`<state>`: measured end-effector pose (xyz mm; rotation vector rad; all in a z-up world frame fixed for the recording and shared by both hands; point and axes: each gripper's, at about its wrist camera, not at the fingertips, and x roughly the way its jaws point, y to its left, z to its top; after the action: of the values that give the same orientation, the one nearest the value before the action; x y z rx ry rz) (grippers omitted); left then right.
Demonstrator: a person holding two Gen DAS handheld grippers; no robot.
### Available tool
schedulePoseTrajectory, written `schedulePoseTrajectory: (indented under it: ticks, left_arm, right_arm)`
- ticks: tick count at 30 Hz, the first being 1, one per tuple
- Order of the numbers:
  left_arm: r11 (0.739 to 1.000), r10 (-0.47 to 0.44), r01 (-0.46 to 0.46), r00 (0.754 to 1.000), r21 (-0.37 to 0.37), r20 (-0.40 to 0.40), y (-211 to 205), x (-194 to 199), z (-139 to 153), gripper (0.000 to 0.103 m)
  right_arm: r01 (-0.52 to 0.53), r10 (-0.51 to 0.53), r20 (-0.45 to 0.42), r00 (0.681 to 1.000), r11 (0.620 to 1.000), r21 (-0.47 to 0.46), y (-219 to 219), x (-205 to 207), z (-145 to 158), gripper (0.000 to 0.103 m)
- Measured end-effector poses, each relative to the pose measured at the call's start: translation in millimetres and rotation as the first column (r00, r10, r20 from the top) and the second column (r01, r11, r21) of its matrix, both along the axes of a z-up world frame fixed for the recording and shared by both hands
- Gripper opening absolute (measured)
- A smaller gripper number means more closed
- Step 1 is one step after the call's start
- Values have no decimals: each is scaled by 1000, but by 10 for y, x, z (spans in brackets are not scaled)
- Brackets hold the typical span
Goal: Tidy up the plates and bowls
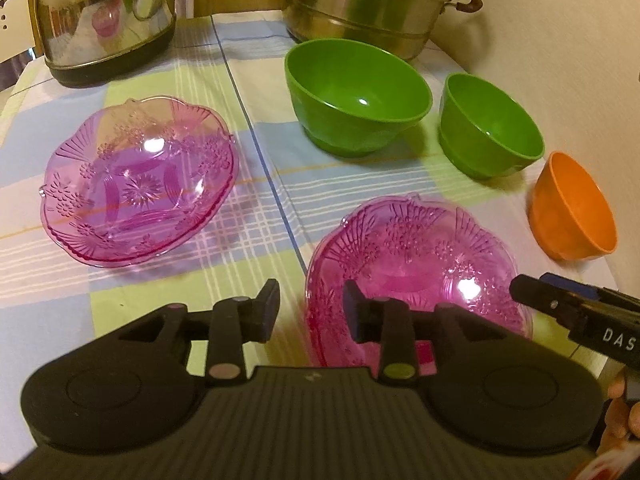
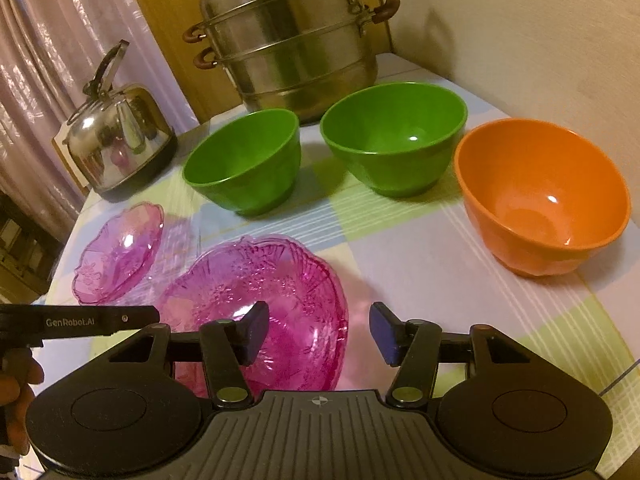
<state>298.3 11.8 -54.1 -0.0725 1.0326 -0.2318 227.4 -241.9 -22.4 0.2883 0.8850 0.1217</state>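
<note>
**A:** What is crowding the checked tablecloth (image 2: 420, 264) around the dishes?

**B:** A steel kettle (image 2: 120, 144) is standing at the far left corner and a tiered steel steamer pot (image 2: 296, 40) is sitting at the back, just behind the two green bowls. The left green bowl (image 2: 244, 164) and the right green bowl (image 2: 394, 140) are sitting side by side, close together, with the orange bowl (image 2: 540, 204) to their right, nearer the edge.

**A:** And the pink pieces?

**B:** The far pink dish (image 1: 138, 182) is lying by itself on the left. The near pink dish (image 1: 416, 264) is sitting right in front of both tongs.

**A:** Are the tongs gripping it?

**B:** No. The left gripper (image 1: 310, 310) is standing with its jaws apart across the dish's near-left rim, pads not pressing. The right gripper (image 2: 318, 330) is gaping wider, one finger over the dish's right side, the other over bare cloth. Neither is holding anything.

**A:** Anything hard to read?

**B:** The near dish's front edge is hiding behind the gripper bodies, so I cannot tell whether a pad is brushing the rim. The steamer's top is getting cut off in the left view, and only fingertips of a hand (image 2: 18, 380) are showing at the frame edge.
</note>
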Motion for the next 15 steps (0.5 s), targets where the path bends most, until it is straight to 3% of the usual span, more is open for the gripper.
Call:
schedulePoseTrajectory:
  ticks: [12,15]
  left_arm:
    - [1000,4,-4,1000,-7,10,27,-55,71,32]
    - [1000,4,-4,1000,-7,18,42,-78,103,37]
  right_arm:
    - [-17,17,13,1000,1000,-10,50,-32,35,56]
    - [-27,27,13,1000,1000,-14,91,-44,58,56]
